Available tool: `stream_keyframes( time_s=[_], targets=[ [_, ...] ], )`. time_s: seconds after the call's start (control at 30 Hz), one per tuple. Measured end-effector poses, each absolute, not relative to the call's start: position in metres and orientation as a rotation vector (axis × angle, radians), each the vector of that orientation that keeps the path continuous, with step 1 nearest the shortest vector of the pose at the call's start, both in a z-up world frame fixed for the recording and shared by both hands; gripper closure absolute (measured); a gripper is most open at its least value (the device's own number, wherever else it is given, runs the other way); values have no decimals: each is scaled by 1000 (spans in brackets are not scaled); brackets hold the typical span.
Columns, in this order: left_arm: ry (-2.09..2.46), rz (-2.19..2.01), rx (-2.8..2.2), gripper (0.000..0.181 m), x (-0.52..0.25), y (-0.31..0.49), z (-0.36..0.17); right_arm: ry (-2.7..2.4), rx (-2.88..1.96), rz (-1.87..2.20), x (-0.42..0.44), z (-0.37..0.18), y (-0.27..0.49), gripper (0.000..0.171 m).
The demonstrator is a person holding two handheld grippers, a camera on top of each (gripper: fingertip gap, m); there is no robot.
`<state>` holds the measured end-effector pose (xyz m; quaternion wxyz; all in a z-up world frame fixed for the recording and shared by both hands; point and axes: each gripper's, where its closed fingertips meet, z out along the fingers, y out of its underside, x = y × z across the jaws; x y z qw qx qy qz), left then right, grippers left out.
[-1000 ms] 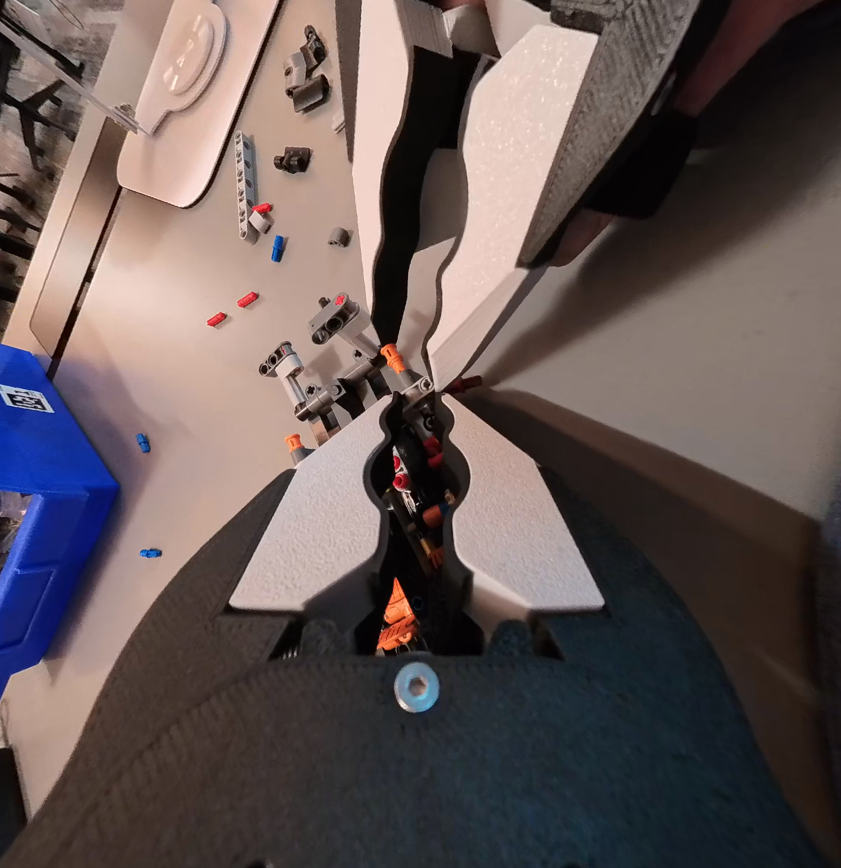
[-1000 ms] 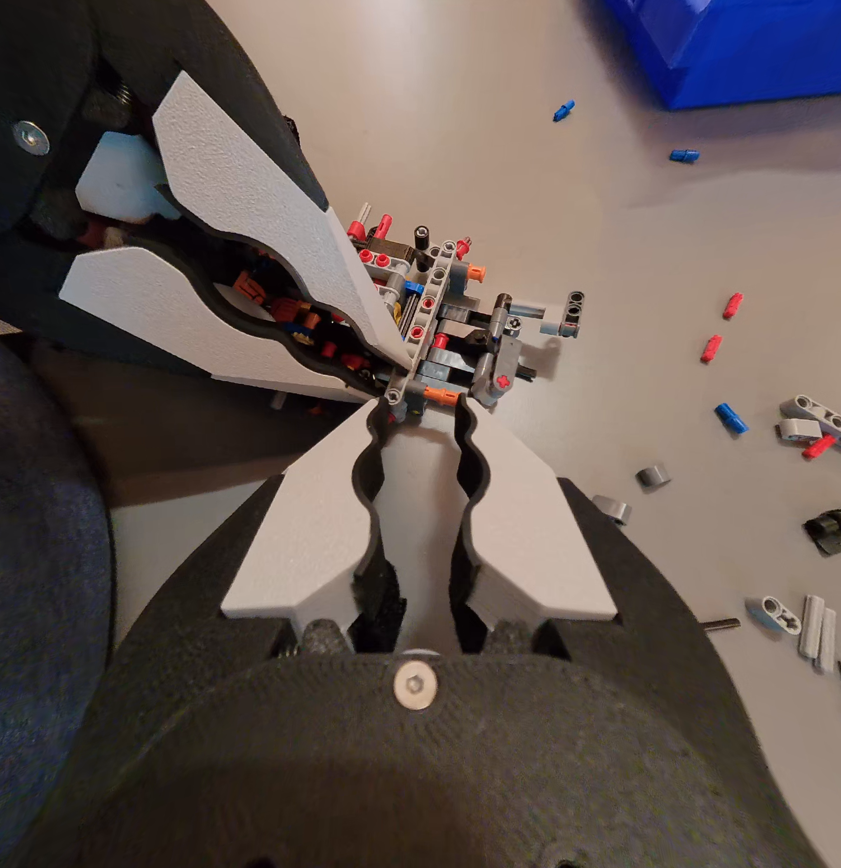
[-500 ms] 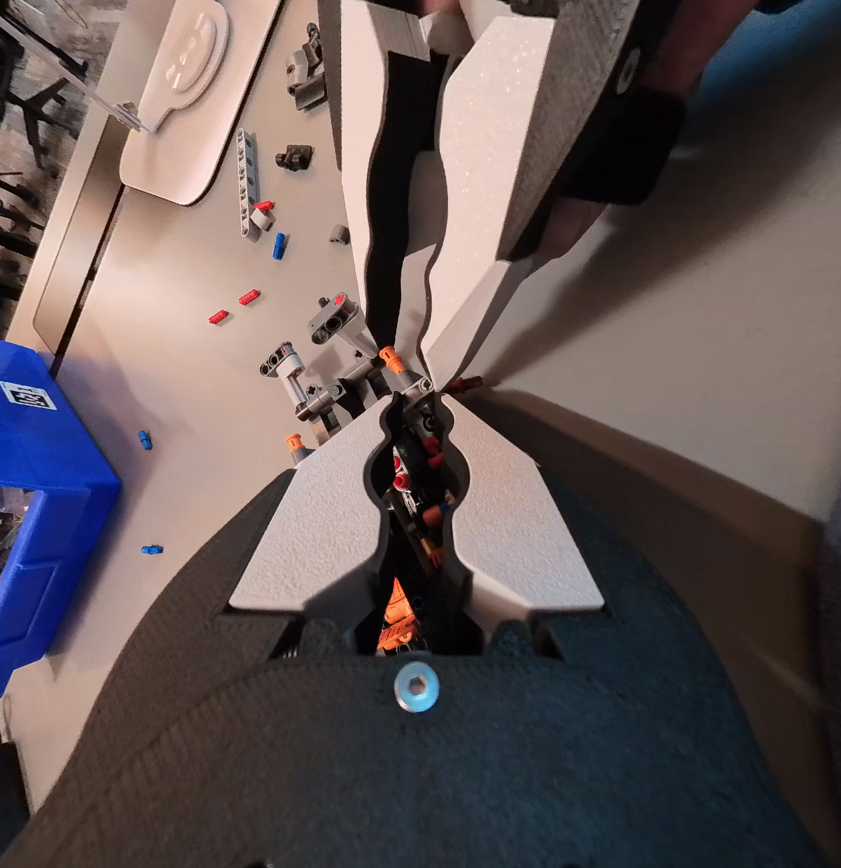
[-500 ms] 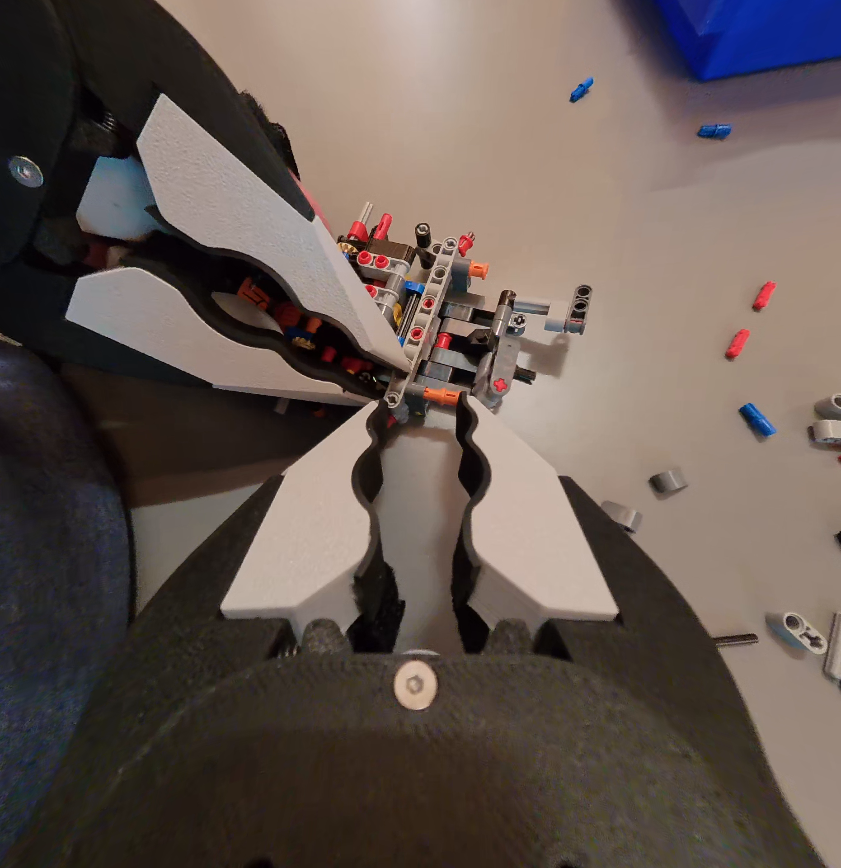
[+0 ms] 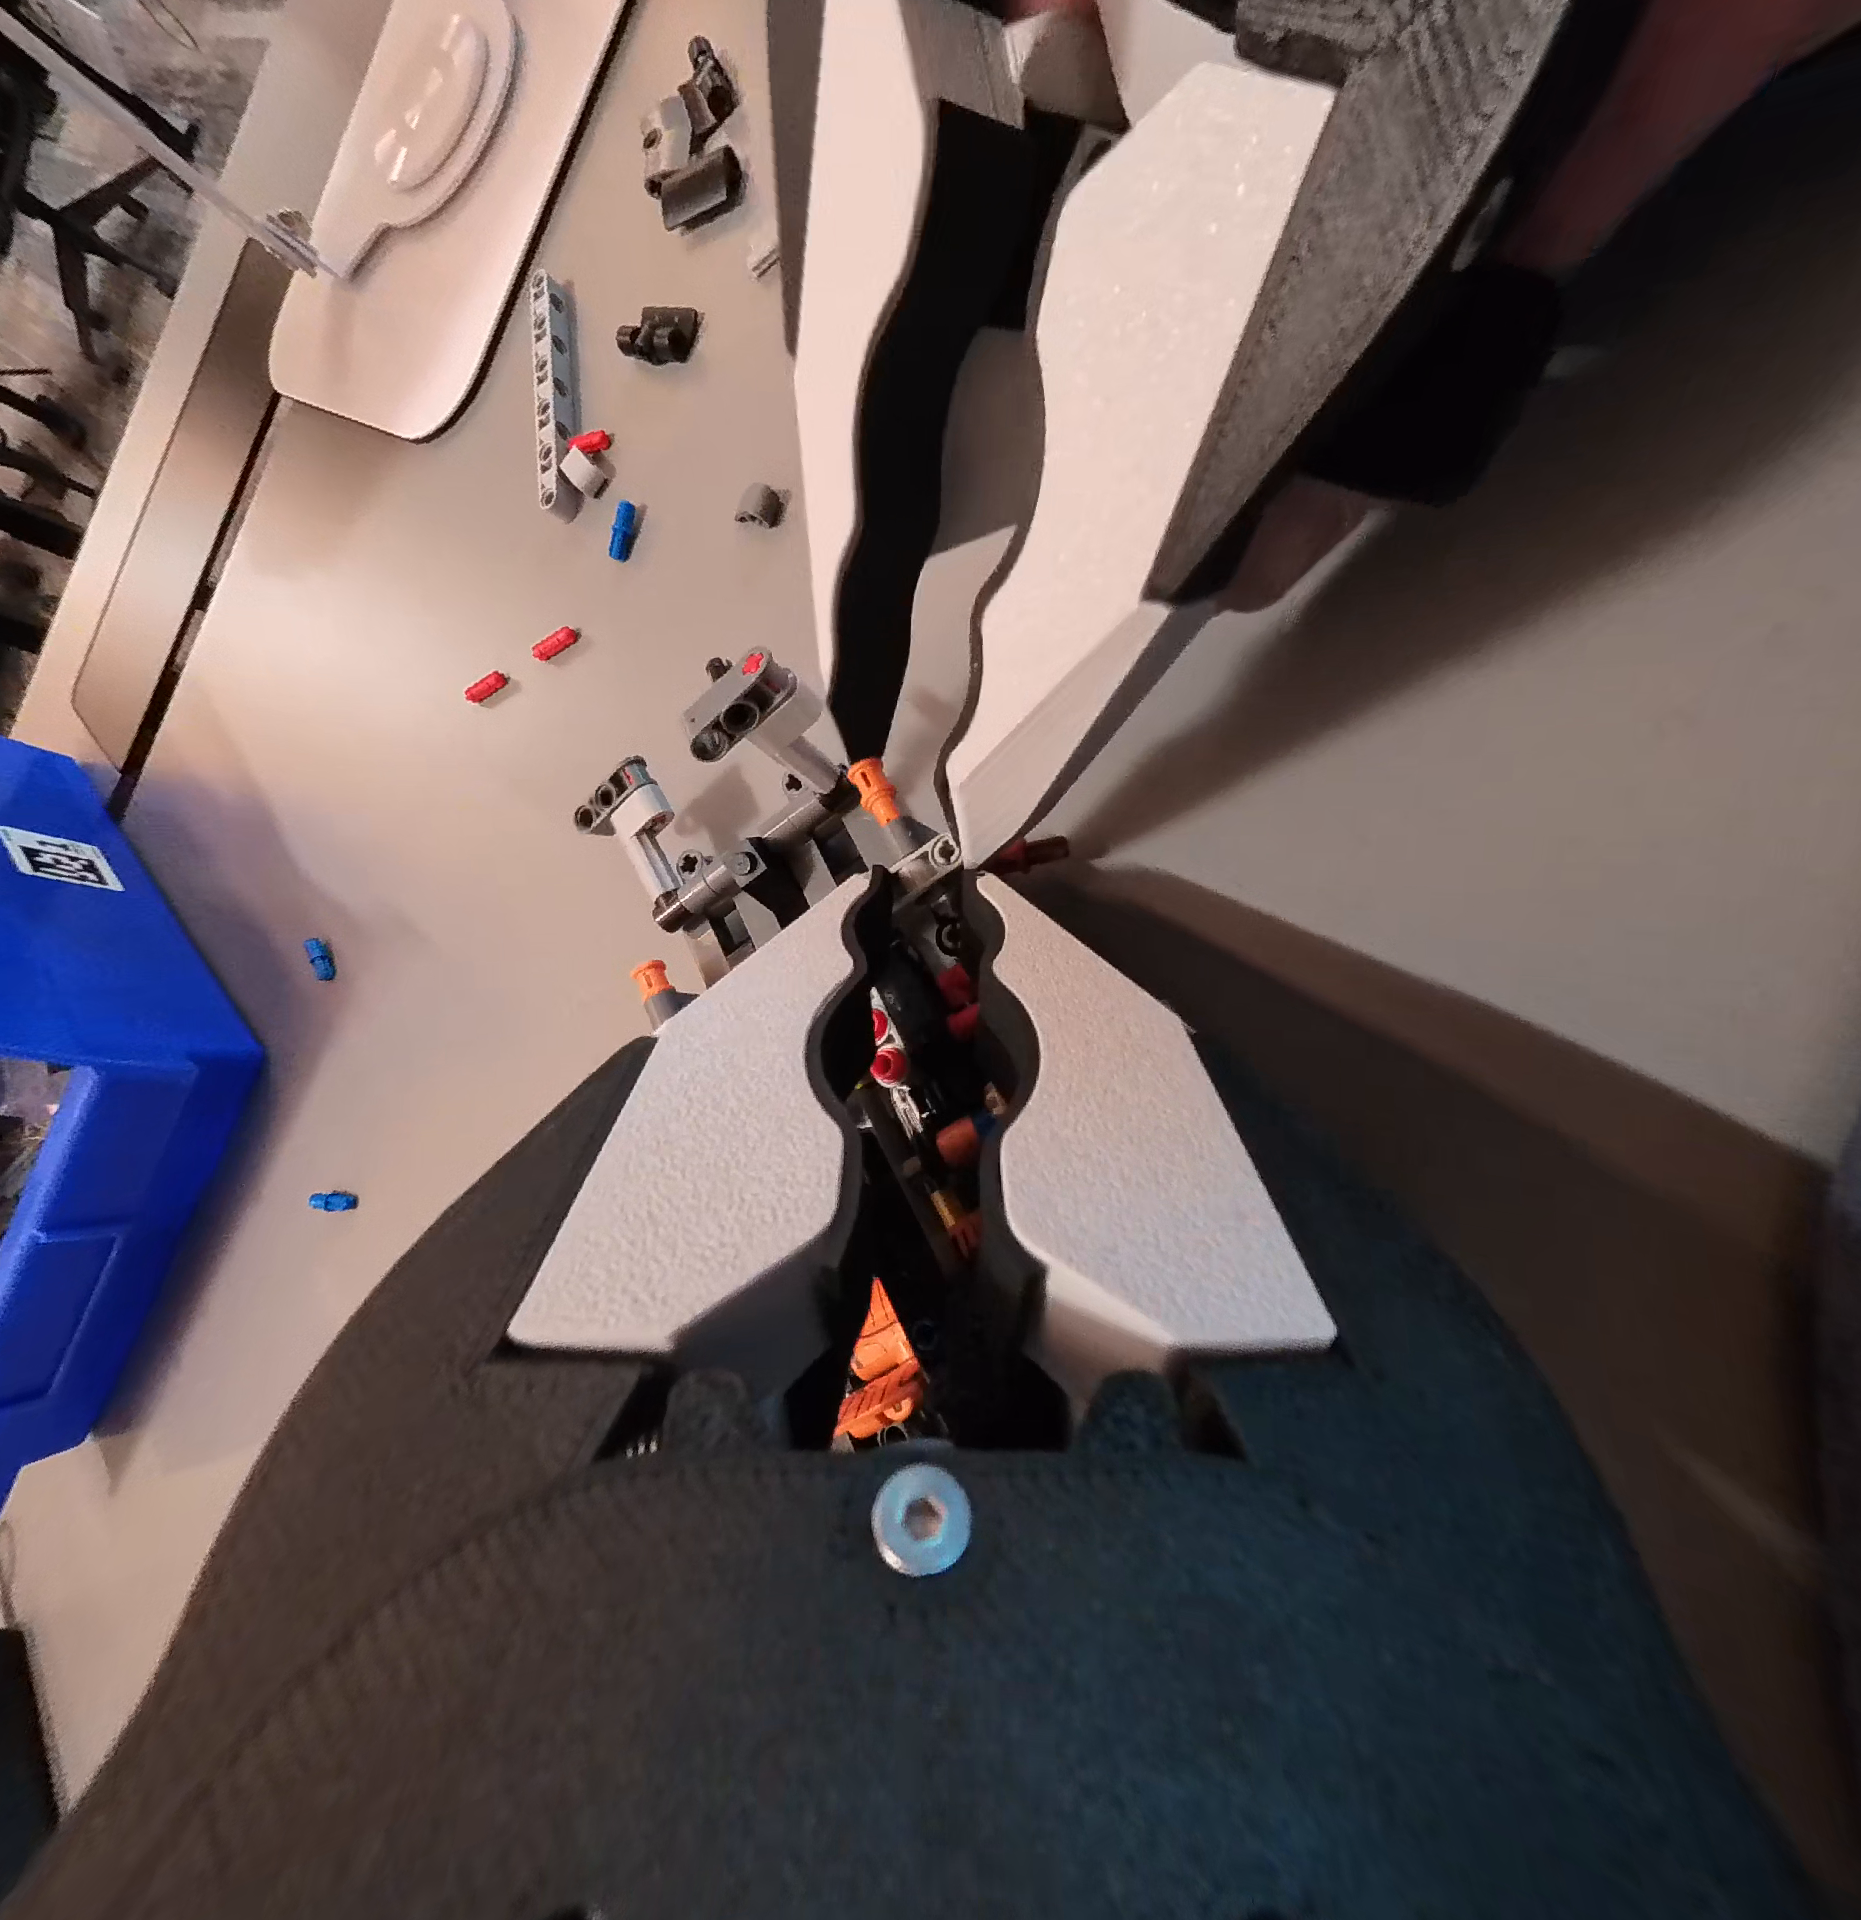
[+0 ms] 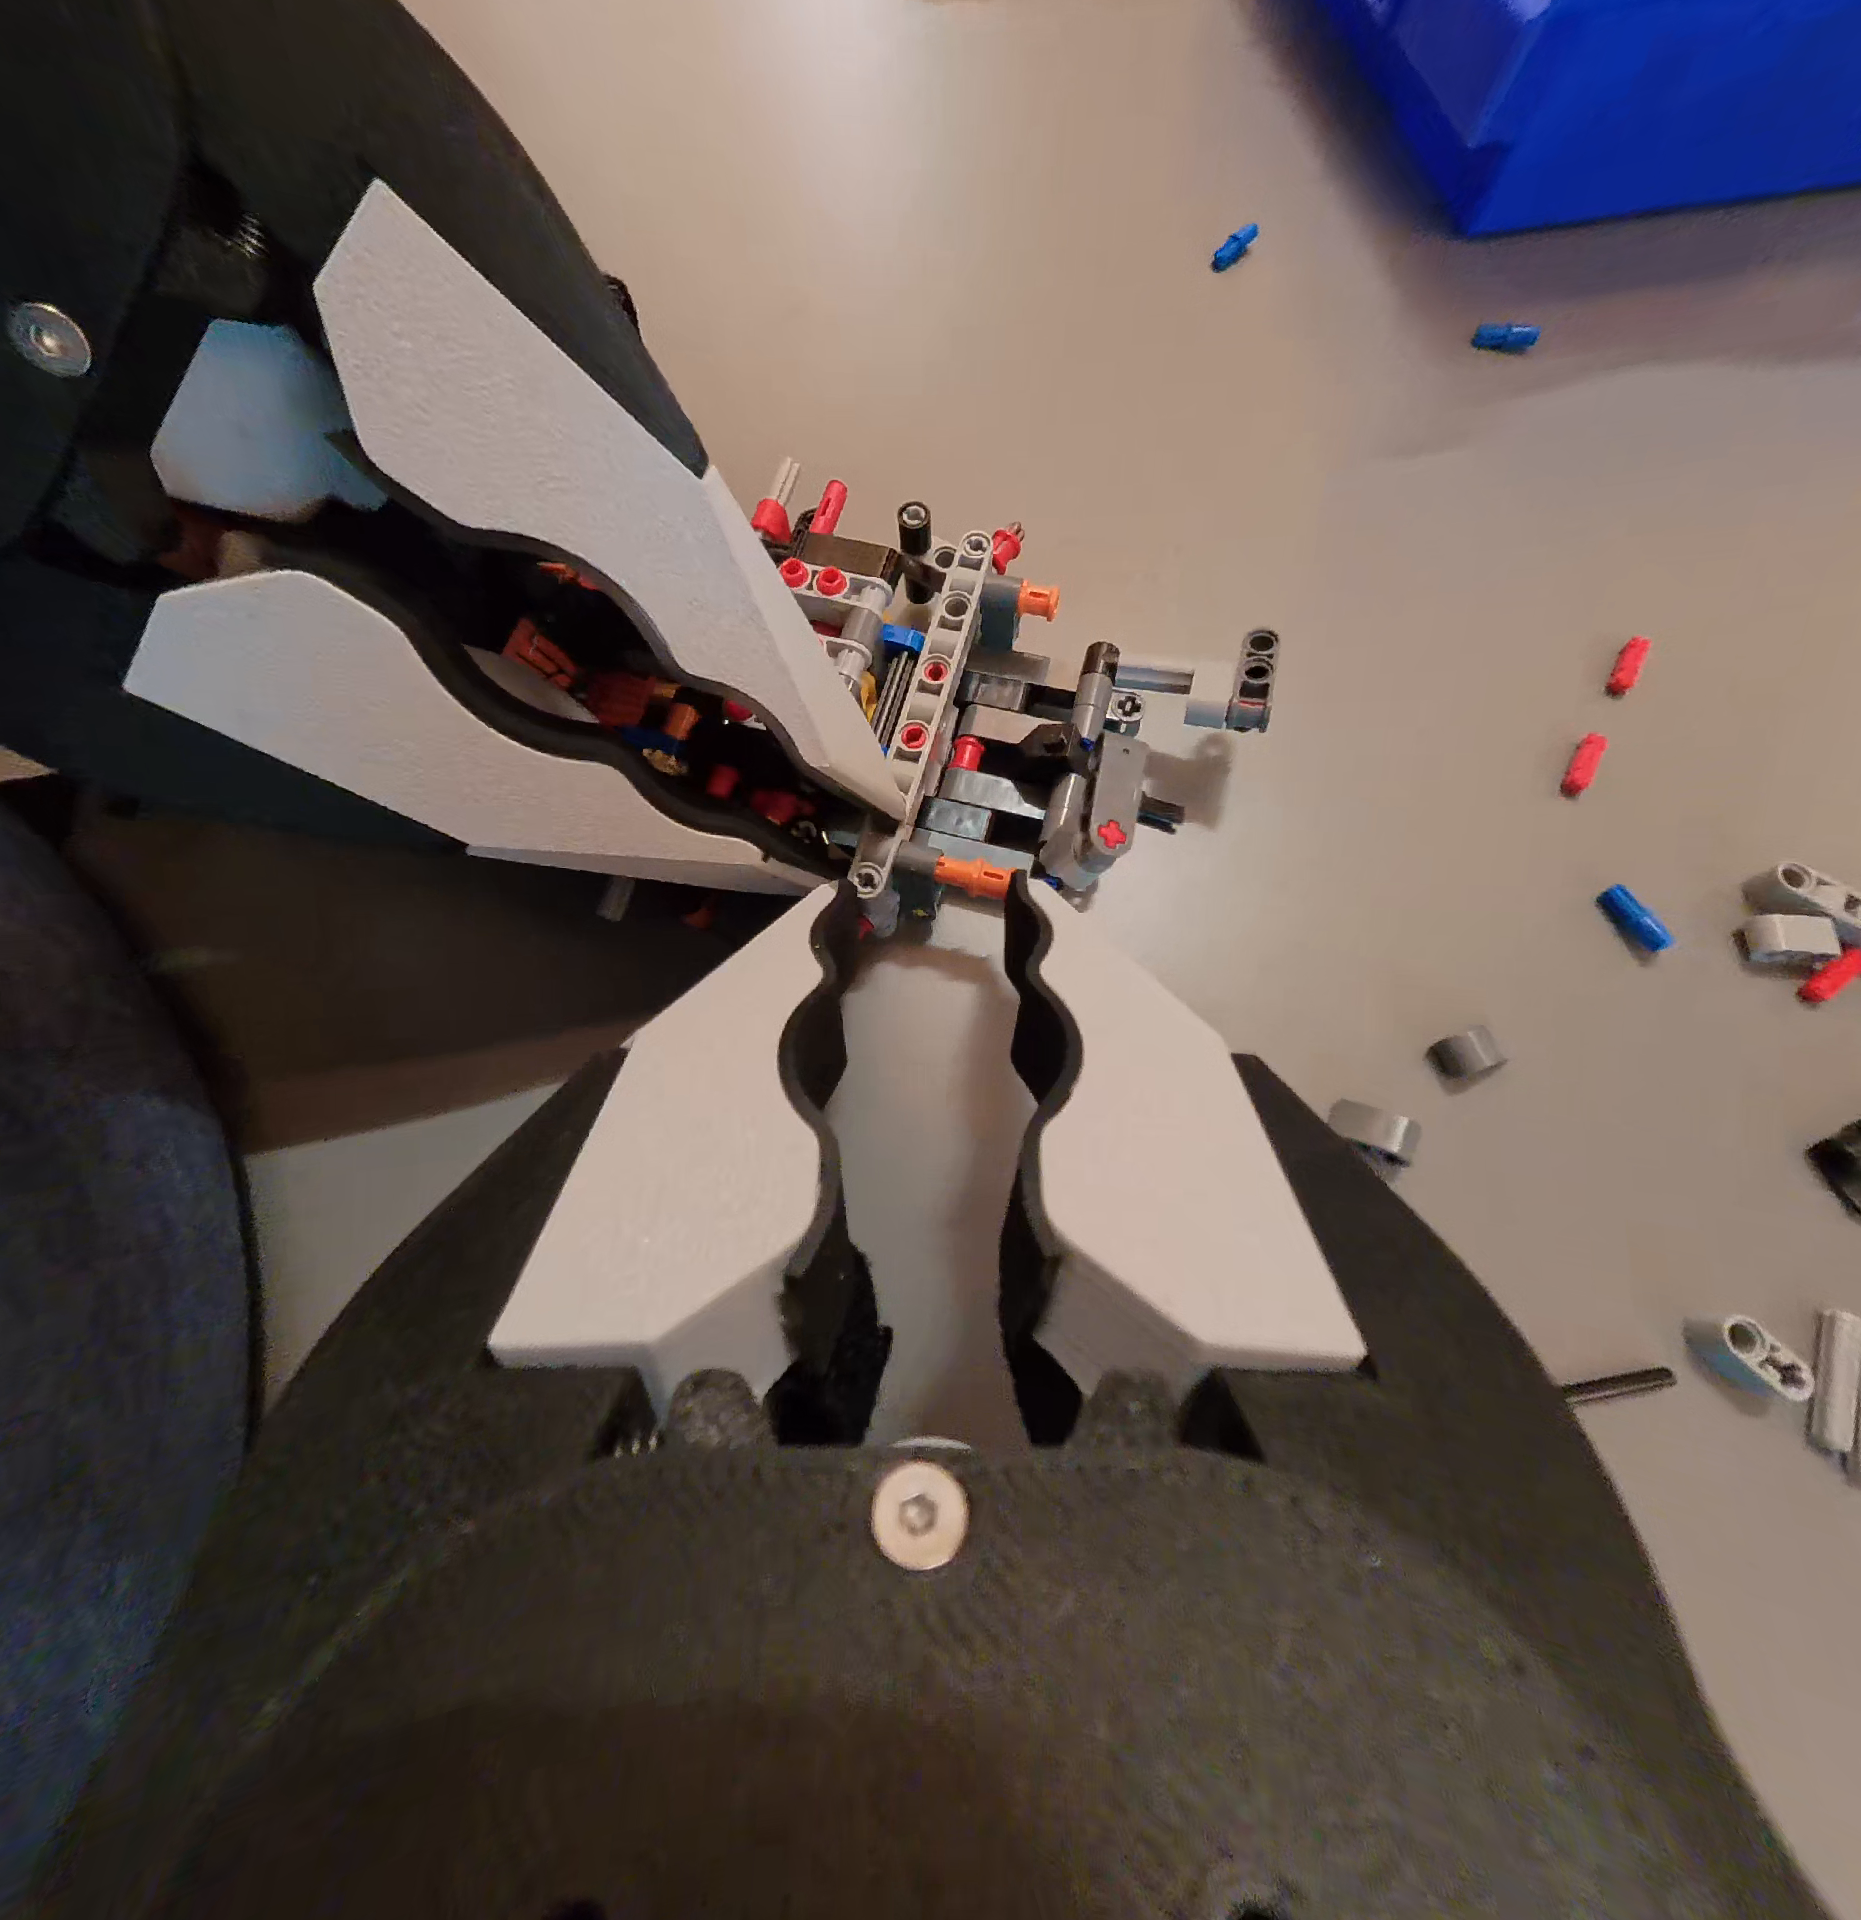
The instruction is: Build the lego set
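While the lego assembly [image 6: 993, 717] sits low over the pale tabletop [image 6: 1009, 260], the left gripper [image 5: 921, 894] has its fingers [image 5: 718, 1143] clamped on it, the build running back between them towards the gripper's body; red pins, a black core and an orange piece show in the gap between the fingers in the left wrist view; the right gripper [image 6: 921, 894] has its fingers [image 6: 687, 1143] apart, their tips just at the near corner of the assembly, on either side of an orange pin [image 6: 973, 875], and whether they touch it cannot be told; the assembly is a dense cluster of grey beams and dark grey blocks, crossed by a light grey holed beam [image 6: 931, 691] set with red pins, with a blue piece, a black pin and an orange pin sticking out at the far end; a grey arm with a black end connector [image 6: 1256, 665] juts out to the side, and a grey connector with a red cross axle [image 6: 1108, 826] sits near the right fingers; loose parts lie scattered on the tabletop around it: red pins [image 6: 1601, 717], blue pins [image 6: 1632, 916], small grey bushes [image 6: 1466, 1055] and grey connectors [image 6: 1809, 914]; a blue bin [image 6: 1632, 104] stands well apart at the far edge.
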<state>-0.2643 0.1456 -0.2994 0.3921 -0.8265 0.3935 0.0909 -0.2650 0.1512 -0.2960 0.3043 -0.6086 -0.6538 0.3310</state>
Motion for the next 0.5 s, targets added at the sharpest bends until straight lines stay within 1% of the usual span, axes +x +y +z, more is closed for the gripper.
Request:
stream_keyframes(
  time_s=[0.5],
  targets=[
    [1007,229,-2092,171,-263,145,-299,-1775,-1514,725,-261,-298,150,146]
  ],
)
